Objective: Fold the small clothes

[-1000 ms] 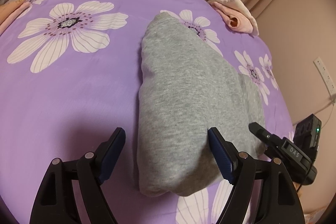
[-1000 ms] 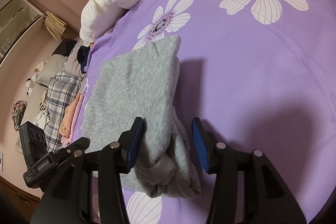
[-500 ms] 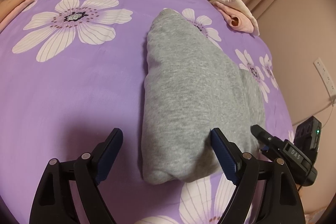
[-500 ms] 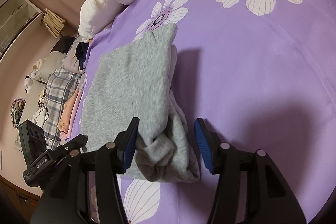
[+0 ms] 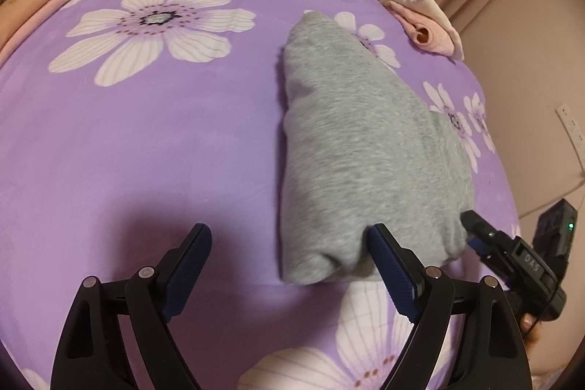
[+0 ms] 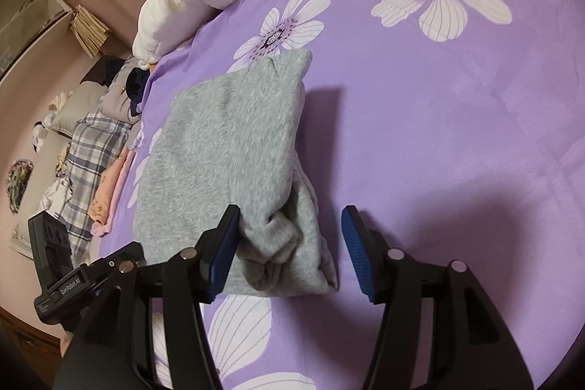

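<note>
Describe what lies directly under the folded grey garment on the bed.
The folded grey garment rests on the purple floral bedspread. White flower prints peek out at its far end and near end. The bedspread beneath the garment is covered, as are the garment's inner layers.

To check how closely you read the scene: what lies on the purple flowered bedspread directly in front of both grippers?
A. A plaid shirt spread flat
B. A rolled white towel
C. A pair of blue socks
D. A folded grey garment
D: a folded grey garment lies on the purple bedspread just ahead of the left gripper and right gripper.
</note>
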Motion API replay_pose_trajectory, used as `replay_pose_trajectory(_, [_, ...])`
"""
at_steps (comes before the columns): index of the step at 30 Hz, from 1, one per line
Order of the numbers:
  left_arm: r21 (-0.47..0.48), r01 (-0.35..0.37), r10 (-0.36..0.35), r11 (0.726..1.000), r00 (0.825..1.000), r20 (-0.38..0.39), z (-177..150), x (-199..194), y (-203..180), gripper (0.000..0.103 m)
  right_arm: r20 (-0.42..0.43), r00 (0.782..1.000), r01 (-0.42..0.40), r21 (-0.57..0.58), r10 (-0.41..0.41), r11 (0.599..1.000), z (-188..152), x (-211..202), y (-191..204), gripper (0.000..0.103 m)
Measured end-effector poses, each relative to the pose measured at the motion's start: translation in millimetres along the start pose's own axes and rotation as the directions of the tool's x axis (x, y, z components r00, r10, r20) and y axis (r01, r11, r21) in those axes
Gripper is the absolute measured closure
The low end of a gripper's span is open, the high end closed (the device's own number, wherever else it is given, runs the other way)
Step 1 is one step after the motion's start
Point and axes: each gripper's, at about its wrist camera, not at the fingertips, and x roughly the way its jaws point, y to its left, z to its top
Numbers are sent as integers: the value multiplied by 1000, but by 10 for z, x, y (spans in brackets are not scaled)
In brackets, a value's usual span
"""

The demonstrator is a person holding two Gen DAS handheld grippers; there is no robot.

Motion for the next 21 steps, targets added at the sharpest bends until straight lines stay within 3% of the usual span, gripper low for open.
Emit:
replay_pose_trajectory(4, [-10, -18, 18, 1000, 999, 35, -9, -89, 41, 16, 93, 995, 45, -81, -37, 996, 10, -137, 126, 46])
replay_pose_trajectory(9, [38, -43, 40, 998, 995, 90, 46, -166, -82, 16, 148, 989, 24, -206, 6, 978, -13, -209, 347, 46])
replay_pose_trajectory(14, [123, -52, 34, 991, 989, 142, 66, -186, -314, 17, 140, 990, 39, -268, -1, 963, -48, -130, 468, 50])
replay_pose_trajectory(21, [212, -81, 49, 974, 987, 151, 51, -82, -549, 17, 132, 991, 57, -292, -19, 955, -113, -99, 499, 50])
